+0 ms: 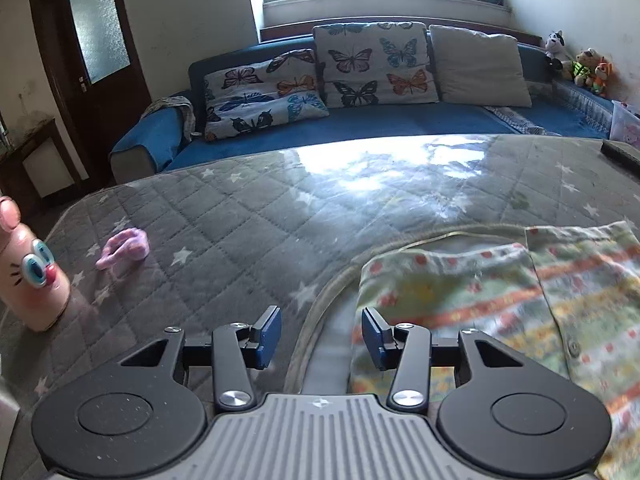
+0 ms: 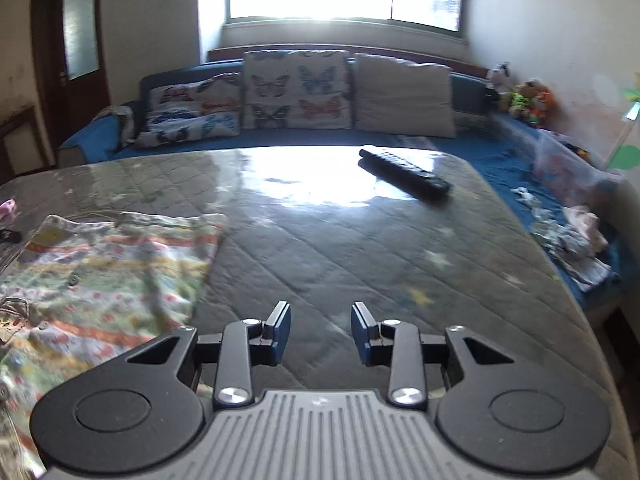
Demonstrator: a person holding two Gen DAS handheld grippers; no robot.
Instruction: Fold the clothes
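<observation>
A small patterned garment (image 1: 520, 296) with green, yellow and orange stripes lies flat on the grey quilted table cover (image 1: 248, 216). In the left wrist view it lies at the right, and my left gripper (image 1: 321, 336) is open and empty, just left of its left edge. In the right wrist view the garment (image 2: 100, 264) lies at the left. My right gripper (image 2: 321, 332) is open and empty over bare cover, to the right of the garment's right edge.
A pink bunny-faced bottle (image 1: 32, 272) and a pink scrunchie (image 1: 124, 248) sit at the table's left. A black remote (image 2: 404, 174) lies at the far right. A blue sofa (image 1: 360, 124) with butterfly cushions stands behind; loose clothes (image 2: 572, 236) lie on its right part.
</observation>
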